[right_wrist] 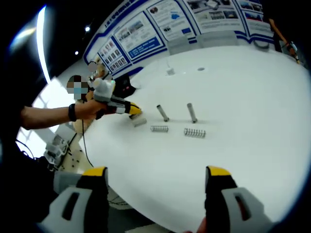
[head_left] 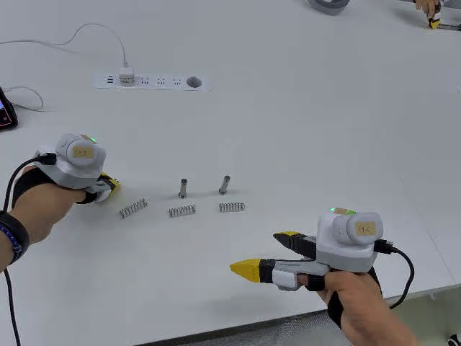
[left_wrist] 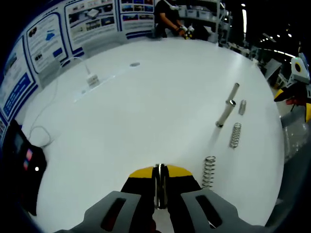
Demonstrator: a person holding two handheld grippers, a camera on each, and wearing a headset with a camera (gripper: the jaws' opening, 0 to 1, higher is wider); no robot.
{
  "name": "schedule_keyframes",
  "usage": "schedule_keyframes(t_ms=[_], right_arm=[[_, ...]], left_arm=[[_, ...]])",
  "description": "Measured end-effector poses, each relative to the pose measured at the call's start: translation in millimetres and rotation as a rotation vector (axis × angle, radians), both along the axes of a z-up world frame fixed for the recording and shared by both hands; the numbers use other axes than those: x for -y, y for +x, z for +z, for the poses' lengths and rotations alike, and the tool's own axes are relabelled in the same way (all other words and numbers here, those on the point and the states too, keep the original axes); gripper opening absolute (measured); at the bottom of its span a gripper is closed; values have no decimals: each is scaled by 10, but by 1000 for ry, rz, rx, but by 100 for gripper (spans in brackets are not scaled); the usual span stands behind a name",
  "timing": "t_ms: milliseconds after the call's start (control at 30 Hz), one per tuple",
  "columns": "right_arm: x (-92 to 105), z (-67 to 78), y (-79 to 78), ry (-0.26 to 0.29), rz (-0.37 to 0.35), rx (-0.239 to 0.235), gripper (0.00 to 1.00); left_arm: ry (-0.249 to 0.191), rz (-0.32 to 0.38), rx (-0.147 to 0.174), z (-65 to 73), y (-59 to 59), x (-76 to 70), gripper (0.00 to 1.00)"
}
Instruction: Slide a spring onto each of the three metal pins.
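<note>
Two metal pins stand on the white table, one (head_left: pixel 183 188) left of the other (head_left: pixel 225 184); the left gripper view shows them as well (left_wrist: pixel 225 114) (left_wrist: pixel 234 90). Three springs lie in a row in front of them: left (head_left: pixel 133 208), middle (head_left: pixel 182 210), right (head_left: pixel 232 207). My left gripper (head_left: pixel 112 186) rests on the table just left of the left spring (left_wrist: pixel 209 171). Its jaws are shut on a thin silvery piece (left_wrist: pixel 159 187), apparently a metal pin. My right gripper (head_left: pixel 263 252) hovers near the front edge with its jaws wide apart and nothing between them (right_wrist: pixel 155 172).
A white power strip (head_left: pixel 151 81) with a plugged-in cable lies at the back left. A dark device (head_left: pixel 6 108) sits at the left edge. The table's front edge (head_left: pixel 288 317) runs just under my right hand. Another person's hands (head_left: pixel 431 11) work far back right.
</note>
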State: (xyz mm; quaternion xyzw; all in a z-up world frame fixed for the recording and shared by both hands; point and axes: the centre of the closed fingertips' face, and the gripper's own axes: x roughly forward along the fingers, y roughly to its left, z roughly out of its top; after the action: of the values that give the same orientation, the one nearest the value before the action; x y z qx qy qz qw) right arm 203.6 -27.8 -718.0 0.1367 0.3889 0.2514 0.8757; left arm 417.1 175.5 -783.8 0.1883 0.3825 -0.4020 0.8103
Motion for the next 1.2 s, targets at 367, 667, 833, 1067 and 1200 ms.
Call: schedule_keyframes(t_ms=[367,667,833,1067,1200], right_arm=[[-35,-5,-7,3,9,4,84],[-29,17,2,3,8,10,84],[-29,10,-7,3,9,11,84],[-53,14,-18,5,14,13,84],[-57,16,-19,6,14,14,84]], left_arm=[[-35,50,13,159,-50,-89,7],[-45,67,23,227,-97,-135,7],[-53,78,28,274,-139,-185,7],[-57,93,34,315,-177,-241,7],[-61,102,39,356,-206,-269,7]])
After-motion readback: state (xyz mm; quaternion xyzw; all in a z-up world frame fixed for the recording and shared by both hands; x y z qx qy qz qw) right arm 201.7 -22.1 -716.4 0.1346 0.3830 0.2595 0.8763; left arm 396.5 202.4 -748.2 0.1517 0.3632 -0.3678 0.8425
